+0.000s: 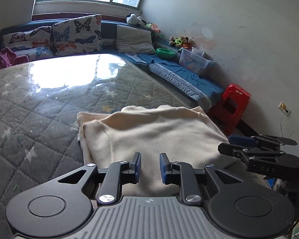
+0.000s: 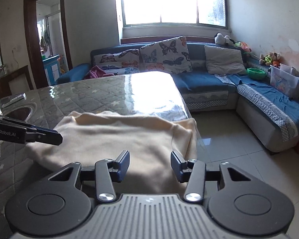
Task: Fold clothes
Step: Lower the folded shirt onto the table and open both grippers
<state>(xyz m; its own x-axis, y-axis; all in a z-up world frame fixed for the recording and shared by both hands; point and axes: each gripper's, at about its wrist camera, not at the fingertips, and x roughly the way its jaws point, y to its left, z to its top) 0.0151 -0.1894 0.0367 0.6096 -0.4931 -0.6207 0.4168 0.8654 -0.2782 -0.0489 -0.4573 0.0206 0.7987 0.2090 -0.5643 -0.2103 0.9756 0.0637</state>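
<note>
Left wrist view shows the cream garment [image 1: 157,131] lying folded in layers at the near corner of the quilted table [image 1: 39,107], one edge close to the table's side. It looks soft, light and limp, so I judge it best taken by a doubled edge or corner rather than mid-panel. The left gripper [image 1: 150,166] hovers over it, jaws apart, empty. The right gripper [image 2: 149,164] is likewise spread, empty. Sleeves and collar are tucked under; the garment's near edge is hidden behind the gripper bodies.
</note>
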